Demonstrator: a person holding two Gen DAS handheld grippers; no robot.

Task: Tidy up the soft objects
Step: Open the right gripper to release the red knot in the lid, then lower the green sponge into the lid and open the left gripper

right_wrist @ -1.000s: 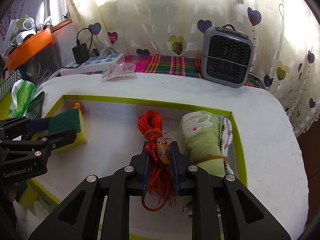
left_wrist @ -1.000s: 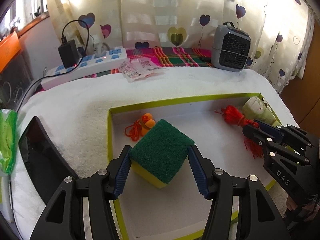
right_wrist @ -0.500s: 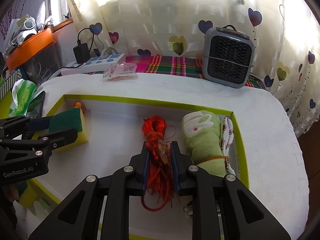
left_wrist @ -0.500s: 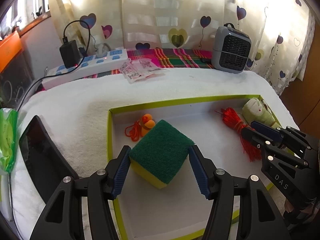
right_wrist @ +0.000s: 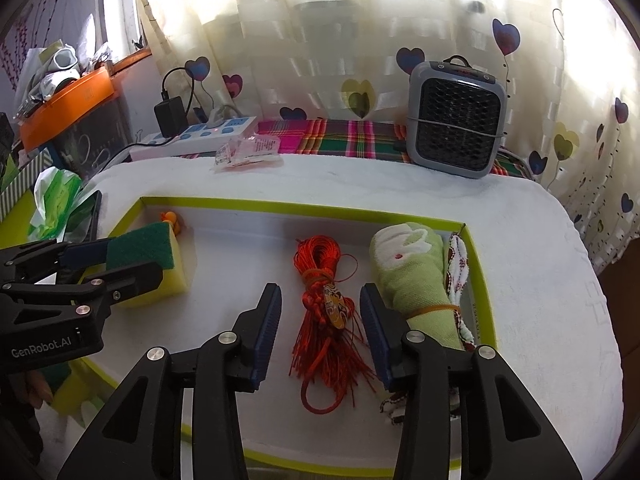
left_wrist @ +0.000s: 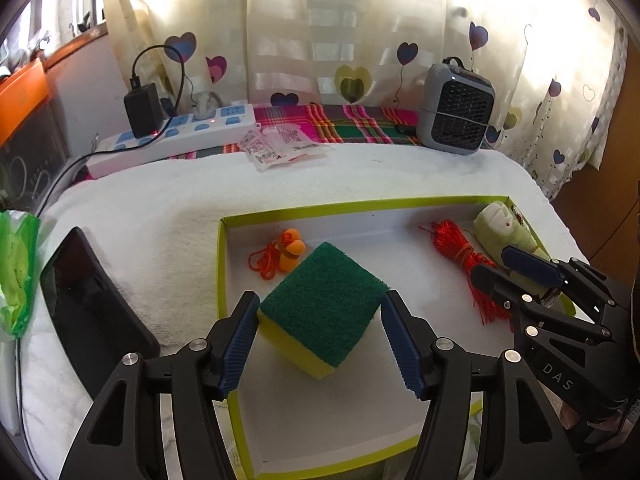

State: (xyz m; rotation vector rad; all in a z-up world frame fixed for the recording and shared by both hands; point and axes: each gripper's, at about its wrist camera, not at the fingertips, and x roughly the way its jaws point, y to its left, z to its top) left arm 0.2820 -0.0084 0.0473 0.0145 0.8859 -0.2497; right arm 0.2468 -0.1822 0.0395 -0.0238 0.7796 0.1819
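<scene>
Release step, by the look of it; right gripper (right_wrist: pixel 320 332) jaws have just been opening, red cord bundle (right_wrist: pixel 326 304) lying loose between them in the green-rimmed tray (right_wrist: pixel 304 205); left gripper (left_wrist: pixel 320 344) standing released around the sponge (left_wrist: pixel 324 312); next, both withdrawing; white towel (left_wrist: pixel 160 208) covering the table, heart-print curtains (right_wrist: pixel 320 40) behind.

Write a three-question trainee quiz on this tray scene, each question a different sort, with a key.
1. True or false: the right gripper is clamped on the red cord bundle.
2. Multiple choice: what lies between the open left gripper fingers? A) rolled green towel B) sponge C) orange earplugs
3. Fill in: every soft object lies inside the green-rimmed ____.

Key: 1 false, its jaws have just been opening and the pads stand clear of the bundle between them; 2 B; 3 tray.
</scene>
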